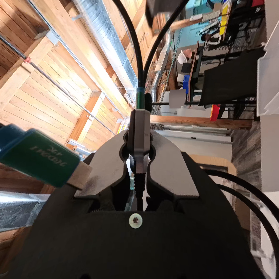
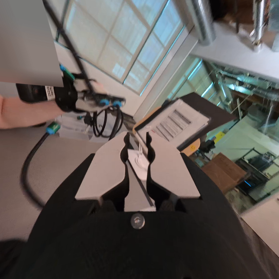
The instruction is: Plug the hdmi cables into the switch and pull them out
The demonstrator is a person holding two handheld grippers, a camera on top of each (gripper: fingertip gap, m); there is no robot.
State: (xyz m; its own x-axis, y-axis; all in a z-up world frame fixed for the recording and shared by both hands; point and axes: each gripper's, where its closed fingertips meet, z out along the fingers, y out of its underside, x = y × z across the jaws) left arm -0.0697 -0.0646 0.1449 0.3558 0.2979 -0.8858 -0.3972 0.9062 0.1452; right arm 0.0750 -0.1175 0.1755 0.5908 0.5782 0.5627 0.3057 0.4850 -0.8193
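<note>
The left gripper (image 1: 138, 141) pinched the flat silver metal switch (image 1: 139, 135) edge-on between its grey fingers, lifted off the table. A green-and-blue plug on a black cable (image 1: 139, 96) sat in the switch's far end; a loose green HDMI plug with a bare metal tip (image 1: 40, 158) hung just beside the left finger. The right gripper (image 2: 137, 138) stood spread and empty above the smooth grey tabletop (image 2: 63, 158), well apart from the switch, near the table's edge.
</note>
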